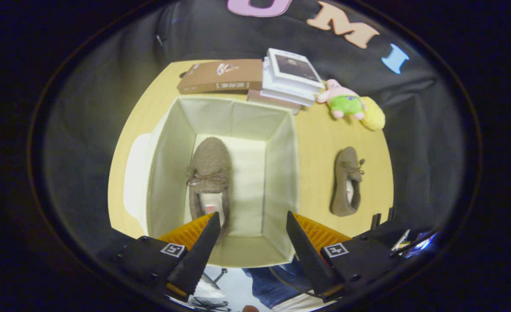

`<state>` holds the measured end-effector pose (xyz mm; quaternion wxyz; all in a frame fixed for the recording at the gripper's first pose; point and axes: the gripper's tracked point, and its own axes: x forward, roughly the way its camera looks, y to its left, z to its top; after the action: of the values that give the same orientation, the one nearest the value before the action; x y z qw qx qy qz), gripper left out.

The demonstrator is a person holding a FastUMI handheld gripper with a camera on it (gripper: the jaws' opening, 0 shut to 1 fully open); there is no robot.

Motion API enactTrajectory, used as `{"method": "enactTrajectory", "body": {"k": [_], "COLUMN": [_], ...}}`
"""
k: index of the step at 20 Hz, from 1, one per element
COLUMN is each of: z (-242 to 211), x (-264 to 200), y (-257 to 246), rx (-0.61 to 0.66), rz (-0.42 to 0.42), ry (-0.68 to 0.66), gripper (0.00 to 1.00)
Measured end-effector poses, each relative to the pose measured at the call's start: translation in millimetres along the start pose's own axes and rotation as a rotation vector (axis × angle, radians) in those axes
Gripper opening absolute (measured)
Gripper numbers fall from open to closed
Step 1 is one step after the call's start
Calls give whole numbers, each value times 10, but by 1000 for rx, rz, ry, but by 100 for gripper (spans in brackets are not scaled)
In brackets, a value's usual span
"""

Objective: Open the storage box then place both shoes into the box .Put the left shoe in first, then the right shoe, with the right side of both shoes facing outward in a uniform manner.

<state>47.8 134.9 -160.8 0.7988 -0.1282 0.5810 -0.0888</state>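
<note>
tool (253, 236) spread wide, empty, above the storage box (281, 173); one shoe (209, 173) lies inside by its left wall, leaving room; other shoe (346, 182) waits on desk (316, 143).

gripper (252, 236) with square coded tags, ribbed orange parts, blue trousers (277, 281).

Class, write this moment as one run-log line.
open cream fabric storage box | brown fuzzy slipper inside | second brown slipper on table | gripper open above box
</note>
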Motion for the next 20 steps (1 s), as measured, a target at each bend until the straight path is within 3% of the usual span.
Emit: {"method": "enactTrajectory", "body": {"k": [7, 15, 20], "z": [202, -48, -297], "x": [-128, 655, 1195], "y": [-1348, -2453, -2780], "rx": [115, 178, 243], "rz": [-150, -211, -199], "ry": [-82, 26, 119], "gripper": [99, 97, 83]}}
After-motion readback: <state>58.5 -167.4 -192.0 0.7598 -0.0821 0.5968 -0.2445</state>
